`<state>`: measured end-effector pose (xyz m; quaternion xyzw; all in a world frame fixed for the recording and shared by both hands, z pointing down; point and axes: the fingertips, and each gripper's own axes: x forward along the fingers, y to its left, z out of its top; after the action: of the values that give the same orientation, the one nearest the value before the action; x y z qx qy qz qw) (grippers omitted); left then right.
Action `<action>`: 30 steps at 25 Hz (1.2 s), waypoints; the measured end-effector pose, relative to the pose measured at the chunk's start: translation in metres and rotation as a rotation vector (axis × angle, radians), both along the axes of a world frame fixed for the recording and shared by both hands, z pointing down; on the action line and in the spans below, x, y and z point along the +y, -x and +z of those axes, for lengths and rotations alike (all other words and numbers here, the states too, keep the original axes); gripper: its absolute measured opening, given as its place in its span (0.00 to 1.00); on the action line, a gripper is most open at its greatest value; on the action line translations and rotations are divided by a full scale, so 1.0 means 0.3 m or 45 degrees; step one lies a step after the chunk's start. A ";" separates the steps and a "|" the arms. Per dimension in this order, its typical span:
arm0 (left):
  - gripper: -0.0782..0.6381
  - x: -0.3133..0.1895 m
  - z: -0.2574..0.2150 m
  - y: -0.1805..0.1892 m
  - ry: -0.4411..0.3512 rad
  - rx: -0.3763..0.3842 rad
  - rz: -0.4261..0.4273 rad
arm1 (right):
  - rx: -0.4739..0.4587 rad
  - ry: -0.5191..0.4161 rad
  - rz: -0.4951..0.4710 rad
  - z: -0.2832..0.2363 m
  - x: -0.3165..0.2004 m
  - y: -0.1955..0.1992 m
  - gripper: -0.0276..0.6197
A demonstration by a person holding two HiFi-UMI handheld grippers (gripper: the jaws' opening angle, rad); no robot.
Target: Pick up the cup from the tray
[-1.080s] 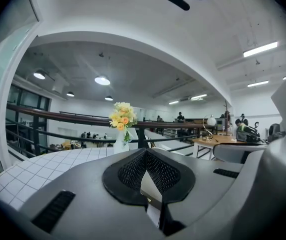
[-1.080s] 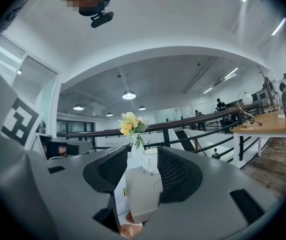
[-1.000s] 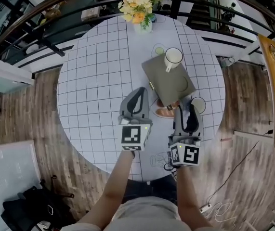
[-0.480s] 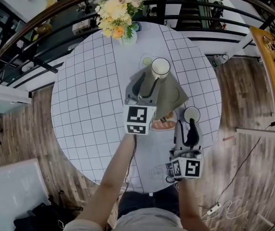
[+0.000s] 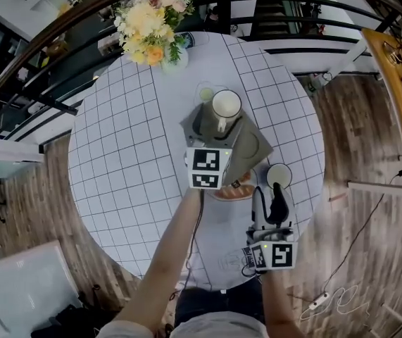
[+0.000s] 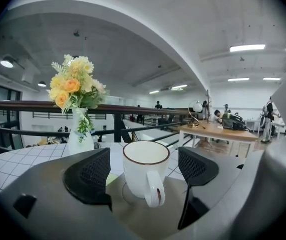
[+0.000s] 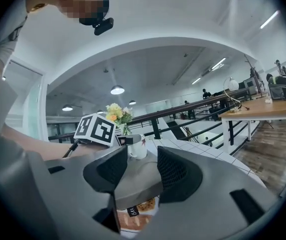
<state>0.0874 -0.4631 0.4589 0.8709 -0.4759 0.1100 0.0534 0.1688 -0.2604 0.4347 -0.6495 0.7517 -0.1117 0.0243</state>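
Left gripper [image 6: 145, 168] jaws opening, white cup [image 5: 226, 106] standing free between them on the grey tray [image 5: 251, 146]. From above, its marker cube hides those jaws. Left forearm stretches forward; right gripper [image 7: 137, 171] hangs back, half-open, empty.

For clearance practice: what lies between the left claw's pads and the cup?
Nothing: the left gripper view shows the left claw, jaws opening, around the cup, gaps bare.
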 end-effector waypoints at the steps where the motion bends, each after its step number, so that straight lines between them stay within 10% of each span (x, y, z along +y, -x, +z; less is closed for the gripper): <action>1: 0.70 -0.008 0.006 -0.006 0.004 -0.003 0.003 | -0.003 0.008 -0.005 0.006 -0.003 0.006 0.33; 30: 0.67 -0.112 0.090 -0.077 -0.008 -0.006 0.003 | -0.044 0.078 -0.031 0.073 -0.047 0.029 0.33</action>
<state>0.1105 -0.4966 0.4859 0.8714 -0.4754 0.1105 0.0492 0.1601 -0.2746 0.4566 -0.6388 0.7552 -0.1462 0.0159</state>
